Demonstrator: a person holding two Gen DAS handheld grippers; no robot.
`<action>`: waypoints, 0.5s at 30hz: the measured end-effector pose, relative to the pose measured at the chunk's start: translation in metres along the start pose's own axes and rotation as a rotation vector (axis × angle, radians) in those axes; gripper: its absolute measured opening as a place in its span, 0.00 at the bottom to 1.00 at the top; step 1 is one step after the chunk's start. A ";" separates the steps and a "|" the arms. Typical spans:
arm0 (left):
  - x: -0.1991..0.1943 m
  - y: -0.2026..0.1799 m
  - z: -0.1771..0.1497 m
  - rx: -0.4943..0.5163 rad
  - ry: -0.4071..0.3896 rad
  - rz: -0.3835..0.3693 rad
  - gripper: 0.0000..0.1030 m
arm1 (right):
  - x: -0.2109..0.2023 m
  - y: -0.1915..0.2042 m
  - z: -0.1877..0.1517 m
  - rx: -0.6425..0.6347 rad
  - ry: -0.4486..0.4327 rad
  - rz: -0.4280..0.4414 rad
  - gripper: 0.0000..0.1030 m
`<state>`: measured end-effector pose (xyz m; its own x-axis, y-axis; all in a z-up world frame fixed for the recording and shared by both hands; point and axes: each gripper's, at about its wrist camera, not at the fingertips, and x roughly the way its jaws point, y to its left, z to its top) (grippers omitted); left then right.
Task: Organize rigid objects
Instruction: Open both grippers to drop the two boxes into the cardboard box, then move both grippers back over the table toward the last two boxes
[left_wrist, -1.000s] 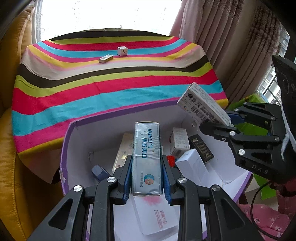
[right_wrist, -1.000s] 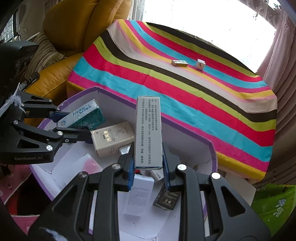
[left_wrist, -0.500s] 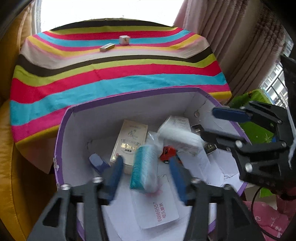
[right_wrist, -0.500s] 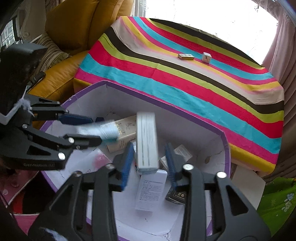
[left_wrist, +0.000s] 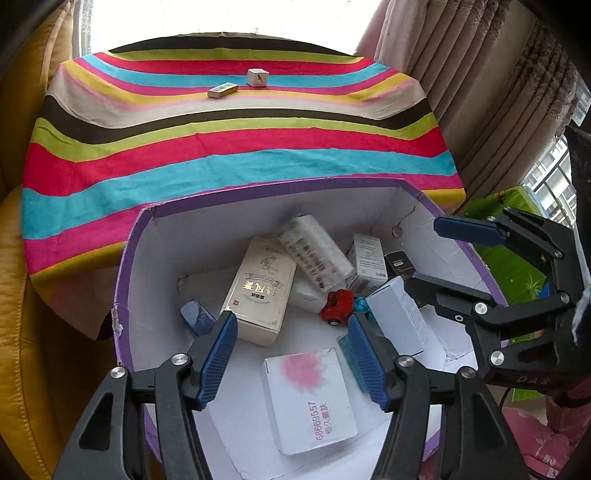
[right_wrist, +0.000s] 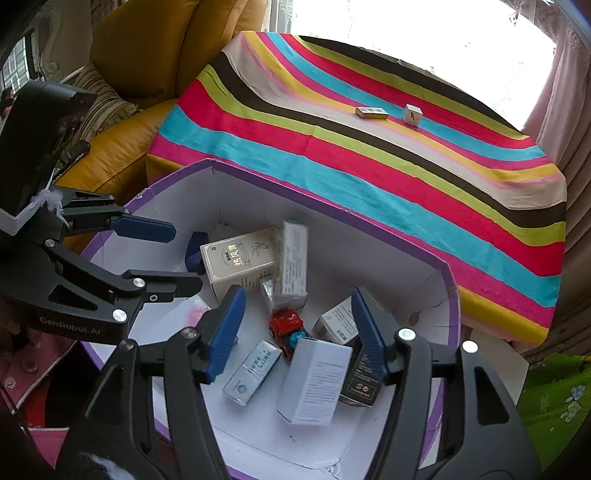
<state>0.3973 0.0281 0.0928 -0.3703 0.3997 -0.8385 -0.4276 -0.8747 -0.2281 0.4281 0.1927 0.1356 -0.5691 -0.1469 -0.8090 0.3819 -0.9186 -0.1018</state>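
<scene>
Both grippers hang over a purple-rimmed carton (left_wrist: 258, 184) (right_wrist: 332, 210) with white walls. My left gripper (left_wrist: 291, 354) (right_wrist: 173, 258) is opening with nothing between its blue pads. The silver-teal box (right_wrist: 255, 369) lies flat on the carton floor. My right gripper (right_wrist: 297, 332) (left_wrist: 443, 258) is also opening and holds nothing. The long white printed box (right_wrist: 295, 258) (left_wrist: 314, 254) leans on a beige gold-lettered box (left_wrist: 262, 291) (right_wrist: 240, 258). A red toy car (left_wrist: 336, 306) (right_wrist: 286, 325) and several more boxes also lie inside.
Two small boxes, one flat (left_wrist: 221, 89) (right_wrist: 371, 112) and one cube-shaped (left_wrist: 256, 77) (right_wrist: 412, 115), lie far back on the striped tablecloth (left_wrist: 240, 155). A yellow sofa (right_wrist: 147, 74) stands to the left and curtains (left_wrist: 480, 92) hang to the right.
Both grippers went from shut on their boxes to open. The silver-teal box and the long white box dropped into the carton and now rest among the others.
</scene>
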 end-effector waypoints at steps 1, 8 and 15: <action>0.000 0.001 0.000 -0.003 0.002 0.000 0.64 | 0.001 0.000 0.000 0.001 0.002 0.001 0.63; 0.005 0.009 0.005 -0.024 0.021 -0.005 0.65 | 0.009 0.000 0.003 -0.007 0.016 0.012 0.67; 0.006 0.024 0.038 -0.010 0.017 -0.010 0.84 | 0.017 -0.015 0.022 0.005 -0.003 0.040 0.76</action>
<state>0.3531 0.0197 0.1011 -0.3520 0.4039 -0.8444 -0.4229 -0.8734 -0.2415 0.3968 0.1954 0.1363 -0.5557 -0.1848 -0.8106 0.4011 -0.9136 -0.0666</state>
